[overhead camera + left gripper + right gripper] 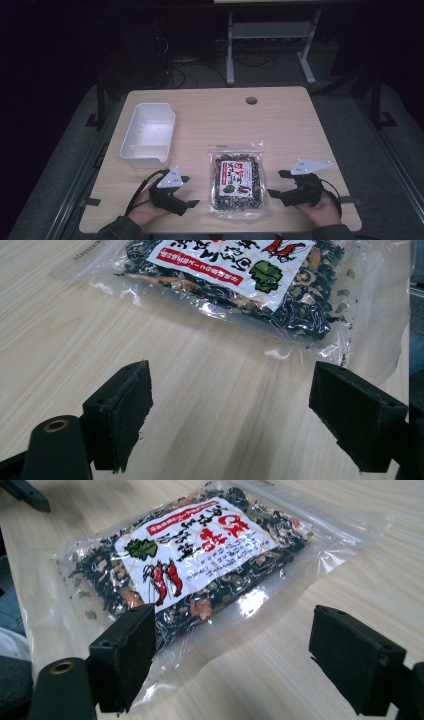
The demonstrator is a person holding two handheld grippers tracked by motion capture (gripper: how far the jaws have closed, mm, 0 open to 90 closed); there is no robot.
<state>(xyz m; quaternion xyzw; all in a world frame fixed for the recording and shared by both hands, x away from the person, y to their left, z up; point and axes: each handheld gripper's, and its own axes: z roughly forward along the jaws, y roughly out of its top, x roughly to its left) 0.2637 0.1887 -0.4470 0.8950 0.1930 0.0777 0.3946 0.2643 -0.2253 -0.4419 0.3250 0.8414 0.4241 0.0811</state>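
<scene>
Claws: two. Left claw (pixel 189 191), jaws spread wide, holding nothing. Right claw (pixel 278 183), jaws likewise wide apart, empty. Packet of dried food (pixel 237 182): one, clear plastic with a white label, flat on the tabletop (pixel 280 125) between both claws, touching neither. White tub (pixel 148 134): one, beyond the left claw.

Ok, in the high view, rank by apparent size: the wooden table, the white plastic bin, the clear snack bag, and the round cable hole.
1. Light wooden table
2. White rectangular plastic bin and clear plastic snack bag with dark contents: similar footprint, too close to rank.
3. Round cable hole
</scene>
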